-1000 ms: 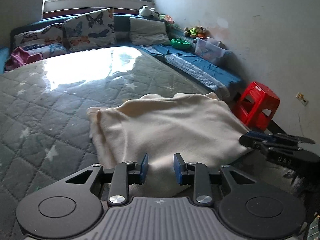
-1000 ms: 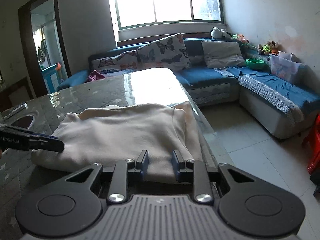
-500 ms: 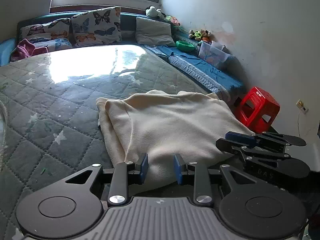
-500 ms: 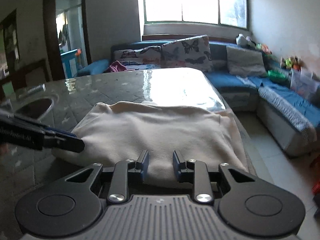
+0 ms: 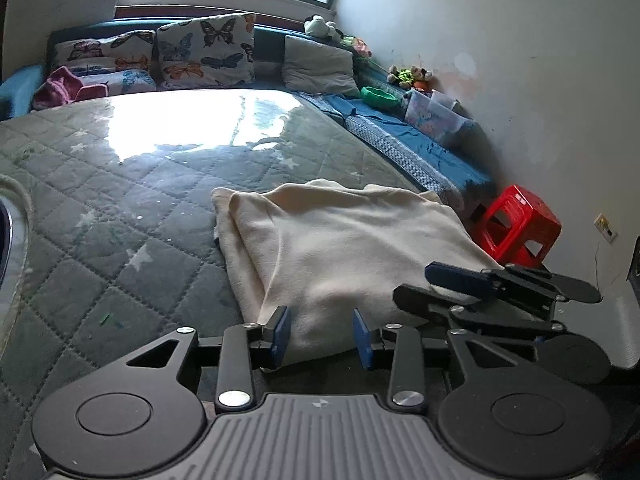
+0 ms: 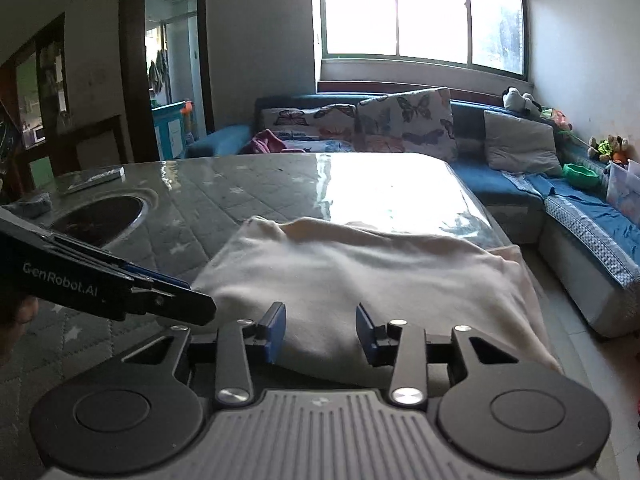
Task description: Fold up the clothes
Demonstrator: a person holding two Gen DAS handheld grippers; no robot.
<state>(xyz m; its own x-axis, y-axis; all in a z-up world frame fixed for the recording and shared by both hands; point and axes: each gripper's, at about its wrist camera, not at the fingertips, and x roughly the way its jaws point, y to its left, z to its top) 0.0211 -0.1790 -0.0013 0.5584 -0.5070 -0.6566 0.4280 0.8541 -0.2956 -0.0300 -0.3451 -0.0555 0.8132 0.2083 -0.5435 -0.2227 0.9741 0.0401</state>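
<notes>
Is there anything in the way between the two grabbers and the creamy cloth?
Nothing visible is. The cream garment lies right in front of the left gripper and the right gripper, its near edge between their opening jaws. The quilted table around it is bare there.

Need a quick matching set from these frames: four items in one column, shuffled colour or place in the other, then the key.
Things:
1. stool
2. folded garment
3. bowl on the sofa
4. butterfly cushion

Colour or place:
A. green
B. cream, lying on the quilted table near its edge
C. red, on the floor by the wall
D. propped against the sofa back under the window

Pairs: 1-C, 2-B, 3-A, 4-D
</notes>
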